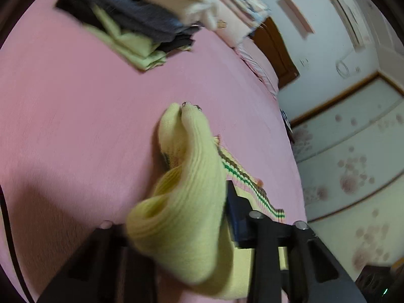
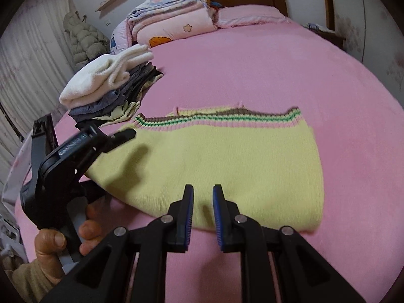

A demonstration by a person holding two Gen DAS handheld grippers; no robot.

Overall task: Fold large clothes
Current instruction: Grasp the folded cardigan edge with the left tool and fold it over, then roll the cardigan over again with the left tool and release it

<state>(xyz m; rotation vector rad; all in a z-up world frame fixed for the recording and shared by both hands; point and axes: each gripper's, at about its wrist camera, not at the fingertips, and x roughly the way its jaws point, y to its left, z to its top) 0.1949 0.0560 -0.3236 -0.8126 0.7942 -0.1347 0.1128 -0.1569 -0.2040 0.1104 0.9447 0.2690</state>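
A pale yellow knitted sweater [image 2: 227, 159] lies spread flat on a pink bed [image 2: 277, 70], towards its near edge, its striped ribbed hem facing the headboard. A stack of folded clothes [image 2: 108, 85] sits near the bed's left edge, just beside the sweater's far left corner.

The left hand-held gripper [image 2: 126, 134], held in a person's hand [image 2: 63, 237], reaches over the sweater's left side. Its own camera shows a yellow sleeve [image 1: 186, 176] bunched between its jaws, which appear to pinch it, though one pad is hidden by the fabric.

The right hand-held gripper [image 2: 203, 214] hovers over the sweater's near edge, its jaws slightly apart and holding nothing.

The knit looks soft, light and stretchy; it will likely sag and drape when lifted. Thicker edges such as the cuff, the ribbed hem or a shoulder seam seem the best places to grip.
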